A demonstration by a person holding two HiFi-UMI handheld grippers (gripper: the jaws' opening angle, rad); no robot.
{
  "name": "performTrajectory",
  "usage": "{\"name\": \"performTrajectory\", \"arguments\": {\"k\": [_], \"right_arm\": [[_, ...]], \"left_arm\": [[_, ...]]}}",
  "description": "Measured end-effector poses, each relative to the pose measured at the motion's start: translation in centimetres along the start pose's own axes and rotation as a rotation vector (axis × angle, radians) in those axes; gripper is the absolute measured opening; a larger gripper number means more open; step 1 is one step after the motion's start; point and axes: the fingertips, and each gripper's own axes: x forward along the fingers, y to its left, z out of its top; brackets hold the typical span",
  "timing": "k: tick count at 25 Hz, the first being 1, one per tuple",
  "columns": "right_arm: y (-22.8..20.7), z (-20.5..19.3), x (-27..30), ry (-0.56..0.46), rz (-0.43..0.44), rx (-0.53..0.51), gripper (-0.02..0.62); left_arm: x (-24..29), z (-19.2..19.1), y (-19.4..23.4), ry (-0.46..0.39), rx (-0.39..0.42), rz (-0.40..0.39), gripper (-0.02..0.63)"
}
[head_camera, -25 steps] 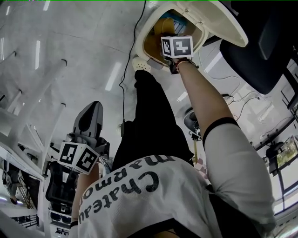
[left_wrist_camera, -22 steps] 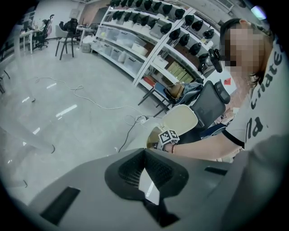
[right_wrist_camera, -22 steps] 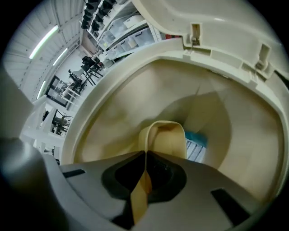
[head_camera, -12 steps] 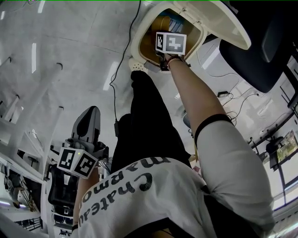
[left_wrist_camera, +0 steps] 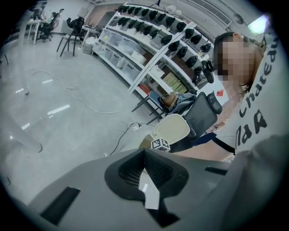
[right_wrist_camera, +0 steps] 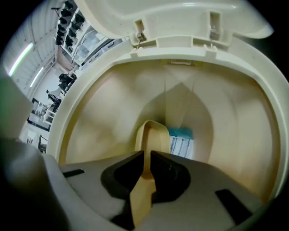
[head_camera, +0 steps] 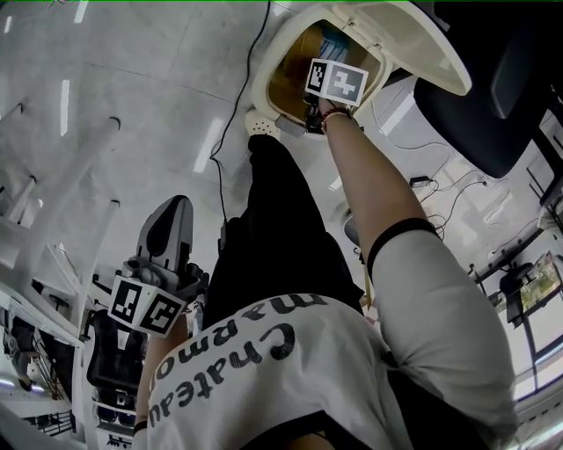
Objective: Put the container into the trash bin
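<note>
The right gripper's (right_wrist_camera: 147, 155) jaws pinch the thin edge of a yellow container (right_wrist_camera: 153, 135). Its long axis runs straight away from the jaws, and the far end points down into the trash bin (right_wrist_camera: 106, 103), under the raised lid (right_wrist_camera: 180, 13). A blue-and-white packet (right_wrist_camera: 182, 142) lies just right of it. The left gripper's (left_wrist_camera: 144, 153) jaws are pressed together — a white slip (left_wrist_camera: 149, 191) shows at their seam — well apart from the bin.

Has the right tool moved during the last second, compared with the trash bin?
Yes, slightly: the right tool, holding the container, went farther over the bin opening, away from its near rim.
</note>
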Motion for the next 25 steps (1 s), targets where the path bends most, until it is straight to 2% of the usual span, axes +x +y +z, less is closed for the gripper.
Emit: {"name": "performTrajectory", "arguments": {"k": [5,7,11,15,17,19,22,25], "right_arm": [[0.1,0.4,-3.0,-0.019,-0.03,0.062,0.037],[0.8,0.6,-5.5,-0.043,-0.031,0.104,0.037],[2.8,0.2,-10.9,-0.083,0.017,0.164,0.035],[5.8,-3.5,-18.8,-0.108,0.07,0.187,0.035],[7.6,-3.0,-22.8,-0.177,0.118,0.22,0.035],[9.1,-0.7,-26.4,-0.277,0.159,0.274,0.035],[11.3,0.9,-33.6,-0.417,0.23,0.362,0.035],[14.9,1.3,-41.6,-0.546,0.322,0.373,0.035]], "left_arm": [[-0.7,0.7,-1.0,-0.004,0.042,-0.027,0.025],[-1.3,1.4,-1.5,-0.029,0.054,-0.04,0.025],[-3.0,3.8,-3.8,-0.119,0.085,-0.098,0.025],[-7.1,5.1,-7.4,-0.145,0.15,-0.144,0.025],[-8.5,6.7,-8.6,-0.182,0.213,-0.16,0.025],[-9.3,9.1,-9.7,-0.237,0.286,-0.178,0.025],[-11.7,11.1,-11.3,-0.286,0.328,-0.182,0.025],[-15.7,12.3,-13.7,-0.364,0.4,-0.199,0.025]]}}
